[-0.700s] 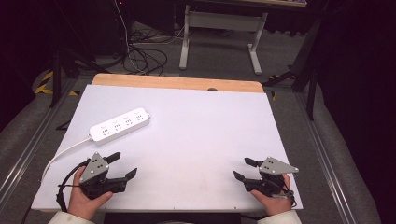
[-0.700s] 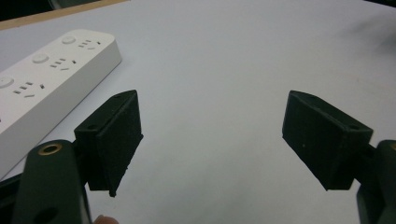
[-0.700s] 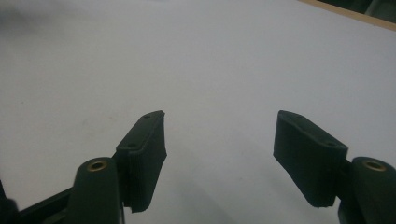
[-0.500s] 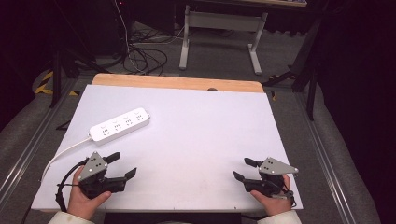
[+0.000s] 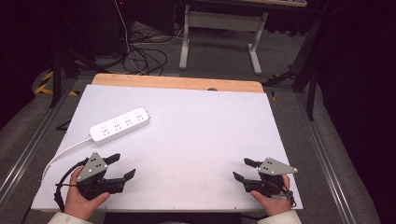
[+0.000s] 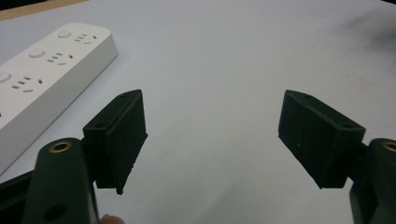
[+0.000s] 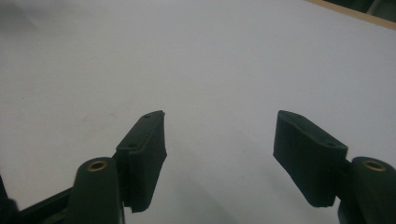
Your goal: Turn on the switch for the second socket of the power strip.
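Observation:
A white power strip (image 5: 120, 124) lies on the left half of the white table (image 5: 187, 140), its cable running off toward the left edge. My left gripper (image 5: 120, 167) rests at the near left, open, with nothing between its jaws. In the left gripper view the power strip (image 6: 44, 79) lies just beyond and left of the left gripper (image 6: 212, 135). At the near right, my right gripper (image 5: 243, 169) is open and holds nothing. The right gripper view has bare white table (image 7: 210, 60) ahead of the right gripper (image 7: 218, 156).
A wooden strip (image 5: 177, 83) edges the far side of the table. Beyond it are tangled cables (image 5: 140, 51) on the floor and a white desk frame (image 5: 219, 28). Metal rails (image 5: 327, 154) run along both sides of the table.
The left gripper has shifted slightly. The right gripper and the power strip have stayed put.

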Demonstrator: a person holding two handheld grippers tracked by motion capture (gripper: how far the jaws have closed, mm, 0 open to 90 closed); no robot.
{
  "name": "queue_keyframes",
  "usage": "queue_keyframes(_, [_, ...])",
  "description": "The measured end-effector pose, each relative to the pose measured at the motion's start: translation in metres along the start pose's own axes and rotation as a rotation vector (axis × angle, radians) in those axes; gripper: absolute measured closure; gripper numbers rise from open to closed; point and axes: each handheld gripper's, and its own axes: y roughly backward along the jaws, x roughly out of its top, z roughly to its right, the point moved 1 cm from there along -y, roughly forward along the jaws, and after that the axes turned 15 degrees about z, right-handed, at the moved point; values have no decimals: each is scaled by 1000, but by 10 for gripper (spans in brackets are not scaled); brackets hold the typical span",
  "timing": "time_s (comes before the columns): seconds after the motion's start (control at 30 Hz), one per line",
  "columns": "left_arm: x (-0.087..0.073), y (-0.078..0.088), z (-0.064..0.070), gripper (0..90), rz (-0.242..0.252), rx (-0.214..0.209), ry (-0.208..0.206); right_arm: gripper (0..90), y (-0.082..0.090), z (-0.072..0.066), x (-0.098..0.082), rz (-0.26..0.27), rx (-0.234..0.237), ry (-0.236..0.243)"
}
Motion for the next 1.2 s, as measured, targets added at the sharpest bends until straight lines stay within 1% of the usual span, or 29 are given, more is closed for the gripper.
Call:
queue_keyframes(0.07, [0, 0, 0, 246, 0, 0, 6, 347, 0, 0, 0, 1, 0, -1])
queue_keyframes(0.1, [2, -1, 0, 257, -16, -9, 16, 347, 0, 0, 0, 0, -1, -2])
queue_keyframes(0.17, [5, 0, 0, 299, -29, -16, -17, 347, -1, 1, 0, -3, -1, 1])
queue_keyframes(0.2, [7, 0, 1, 310, -27, -14, -28, 347, -1, 1, 0, -2, 1, -1])
queue_keyframes(0.3, [11, 1, 2, 316, -36, -18, -37, 348, -2, 1, -1, -10, -1, 2])
queue_keyframes(0.4, [17, 1, 1, 317, -50, -5, -48, 349, -2, 0, -1, -10, -1, 2])
queue_keyframes(0.43, [21, 2, 1, 325, -62, 10, -52, 349, -1, 0, -1, -10, -3, 3])
queue_keyframes(0.5, [26, 3, -2, 333, -71, 15, -49, 349, -1, 0, -1, -11, -3, 3])
queue_keyframes(0.53, [26, 3, -2, 341, -71, 15, -49, 349, -2, 0, -1, -12, -3, 2])
queue_keyframes(0.57, [31, 5, -6, 340, -79, 1, -37, 349, -2, 0, -1, -12, -3, 1])
queue_keyframes(0.6, [34, 5, -9, 339, -78, -7, -26, 349, -2, 0, -1, -13, -3, 1])
queue_keyframes(0.63, [34, 5, -9, 338, -78, -7, -26, 349, -2, 0, -1, -13, -2, 0])
queue_keyframes(0.67, [39, 6, -14, 338, -81, -7, -16, 349, -3, 0, -1, -15, -1, 0])
queue_keyframes(0.7, [39, 6, -14, 338, -81, -7, -16, 349, -3, 0, -1, -15, -1, 0])
queue_keyframes(0.73, [41, 7, -16, 339, -74, 3, -20, 349, -2, 0, -1, -14, 0, 1])
queue_keyframes(0.77, [46, 7, -19, 338, -79, 4, -26, 349, -2, 0, -1, -13, -1, 0])
queue_keyframes(0.87, [50, 7, -22, 336, -79, 8, -27, 349, -3, 1, -1, -16, -2, -1])
queue_keyframes(0.97, [58, 5, -26, 336, -89, 9, -34, 350, -3, 0, -2, -22, -1, 0])
queue_keyframes(1.07, [62, 4, -28, 326, -102, 5, -29, 349, -4, 0, -2, -23, 1, 2])
queue_keyframes(1.17, [68, 3, -32, 325, -103, 19, -23, 349, -4, 0, -2, -23, 1, 2])
queue_keyframes(1.2, [70, 3, -33, 325, -102, 23, -28, 349, -4, 0, -2, -23, 2, 2])
